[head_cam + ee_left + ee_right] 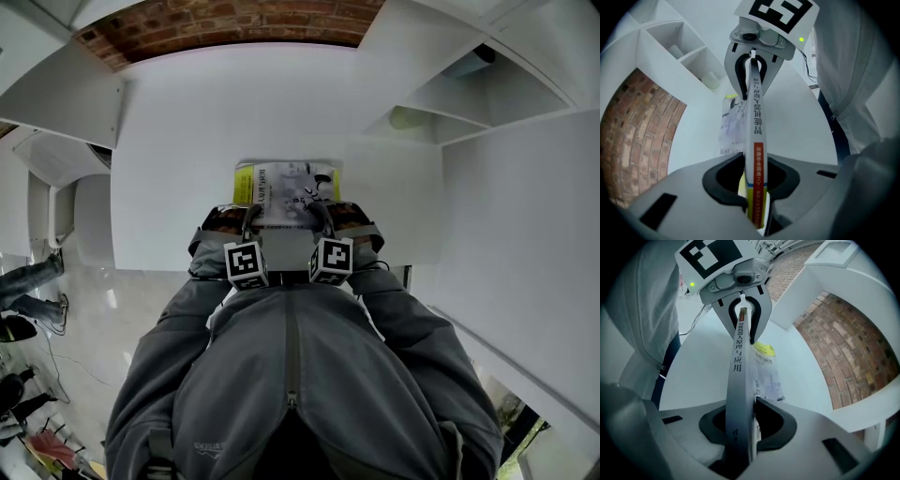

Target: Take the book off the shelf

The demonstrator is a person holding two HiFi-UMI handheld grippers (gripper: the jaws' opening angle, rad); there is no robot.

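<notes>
The book (286, 192), with a grey-white cover and a yellow band at its left end, is held flat above the white table (169, 169). My left gripper (247, 223) is shut on its left end and my right gripper (325, 218) on its right end. In the left gripper view the spine (757, 140), red and yellow at the near end, runs from my left gripper (753, 183) up to the right gripper (752, 65). In the right gripper view the grey spine (739, 380) runs from my right gripper (743, 425) to the left gripper (743, 315).
White shelf compartments (450, 98) stand at the upper right, one holding a pale green object (405, 117). A brick wall (234, 23) lies beyond the table. My grey jacket (291, 375) fills the lower head view. The floor with cables (56, 319) is at left.
</notes>
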